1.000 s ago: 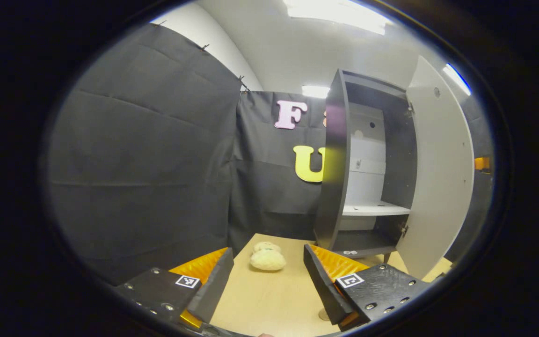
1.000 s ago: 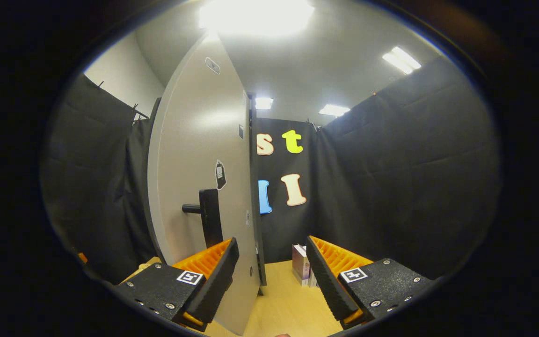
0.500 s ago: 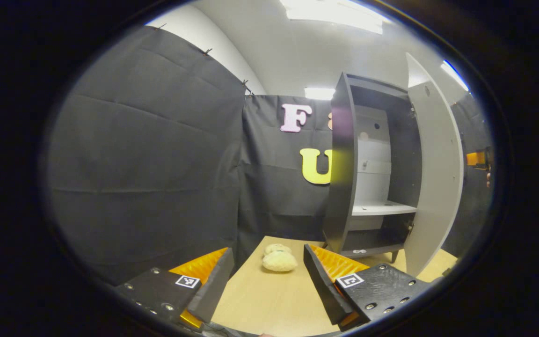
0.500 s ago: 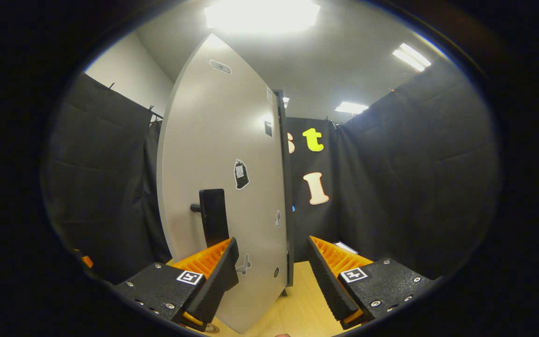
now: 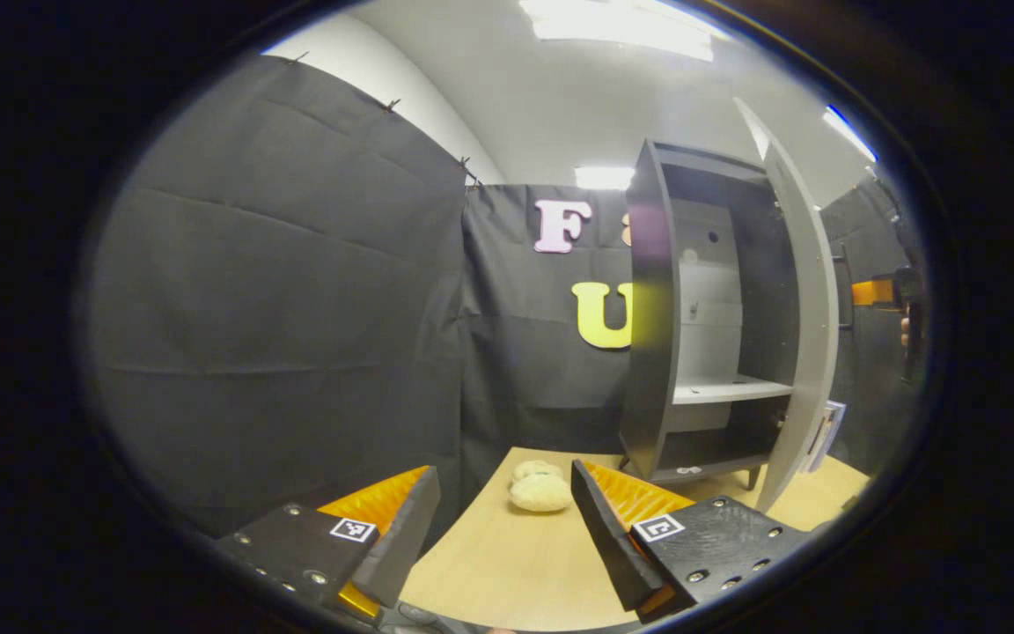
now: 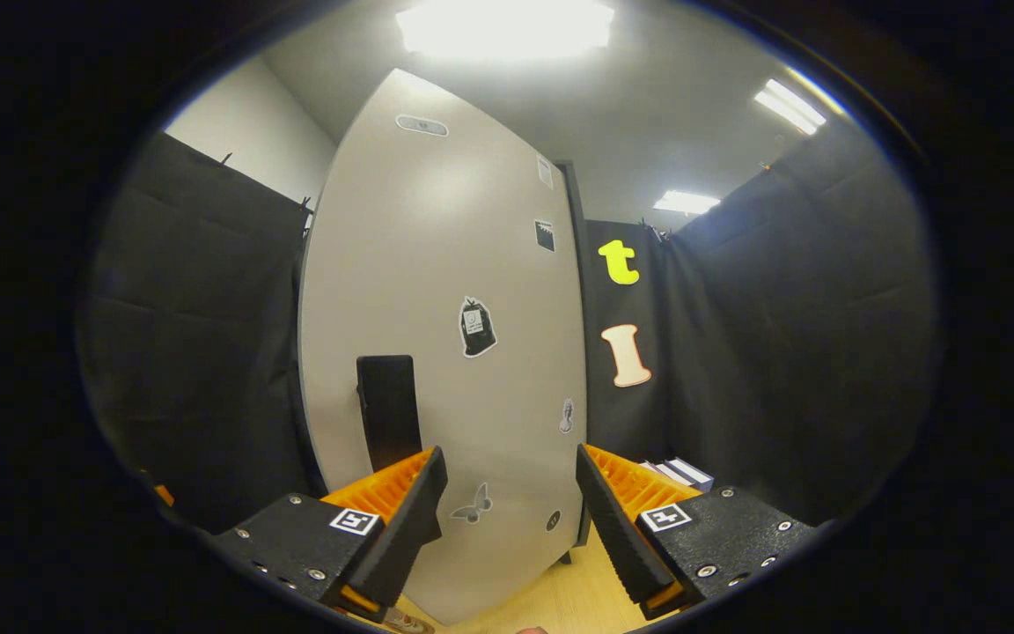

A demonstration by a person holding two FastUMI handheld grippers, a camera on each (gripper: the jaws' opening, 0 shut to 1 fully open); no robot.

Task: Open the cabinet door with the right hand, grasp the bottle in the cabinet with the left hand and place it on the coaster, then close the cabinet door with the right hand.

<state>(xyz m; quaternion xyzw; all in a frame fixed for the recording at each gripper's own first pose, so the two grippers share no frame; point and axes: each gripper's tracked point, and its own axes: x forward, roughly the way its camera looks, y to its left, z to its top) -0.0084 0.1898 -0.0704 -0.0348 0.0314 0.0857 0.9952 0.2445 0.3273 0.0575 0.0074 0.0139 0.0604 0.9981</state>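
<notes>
While the left gripper (image 5: 503, 528) hangs above the wooden tabletop (image 5: 507, 572) with its fingers spread wide and nothing between them, a pale plush toy (image 5: 540, 489) lies on the table just ahead of the gap, close to the inner edge of the right-hand finger. Ahead and to the right of this gripper stands the dark cabinet (image 5: 652, 308), raised on short legs, with its grey door (image 5: 811, 308) swung partly out so that the door is seen nearly edge-on. A white shelf (image 5: 727, 389) crosses the interior about two thirds of the way down; the compartments above and below it hold no bottle that can be made out from this angle. Beyond the door's edge, at the far right of the left gripper view, part of the other gripper and the hand that holds it appear, too small to read. In the right gripper view, the right gripper (image 6: 511, 519) faces the outer face of the door (image 6: 445, 352) with its fingers equally wide apart and gripping nothing. The black door handle (image 6: 388, 409) stands just above the left-hand finger, apart from it. Small stickers (image 6: 476, 326) dot the door face. A stack of boxes (image 6: 679, 474) lies low on the table behind the right-hand finger.
</notes>
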